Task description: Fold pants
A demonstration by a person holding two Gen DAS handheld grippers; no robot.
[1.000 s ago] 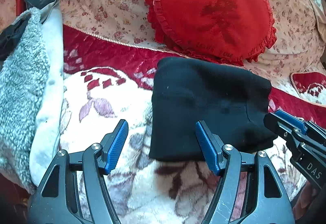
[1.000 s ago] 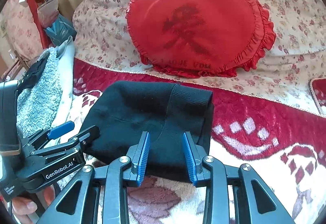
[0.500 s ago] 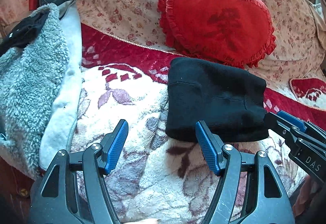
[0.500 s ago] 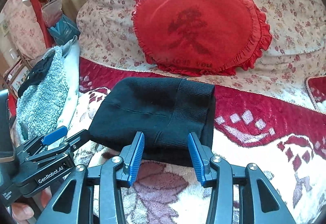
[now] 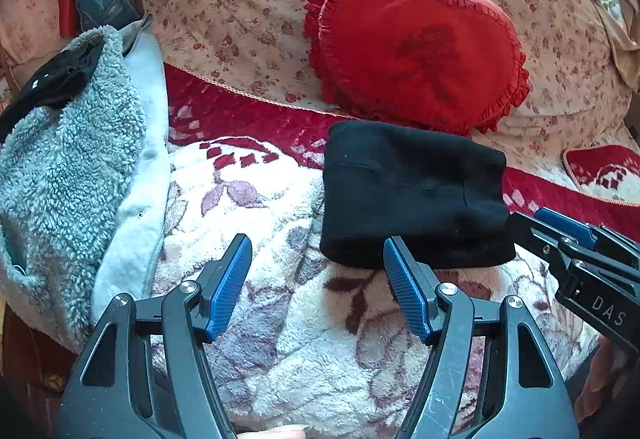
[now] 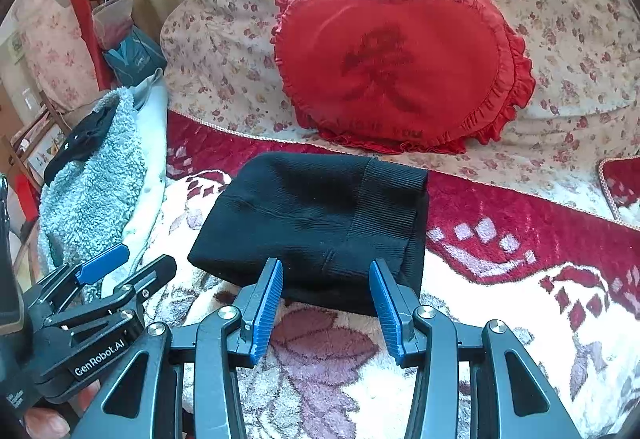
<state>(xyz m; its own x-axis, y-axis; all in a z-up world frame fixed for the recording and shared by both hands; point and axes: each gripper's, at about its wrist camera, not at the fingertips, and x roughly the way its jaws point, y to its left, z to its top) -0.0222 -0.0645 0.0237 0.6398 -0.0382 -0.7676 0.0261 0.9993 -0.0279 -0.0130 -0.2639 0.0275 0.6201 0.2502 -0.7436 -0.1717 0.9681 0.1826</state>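
— Where the fleecy blanket [image 5: 288, 323] meets its red border, what lies there?

— The black pants [image 6: 316, 223], folded into a compact bundle, just below the red heart pillow [image 6: 396, 59].

— And the right gripper [image 6: 326, 279]?

— Its jaws have just been opening; they stand apart at the bundle's near edge, pads not pressing the cloth.

— The left gripper [image 5: 318, 263]?

— Jaws wide apart over the blanket, nothing between them. The bundle sits ahead and to the right of it; its right finger [image 5: 404, 279] overlaps the near left corner in the left wrist view.
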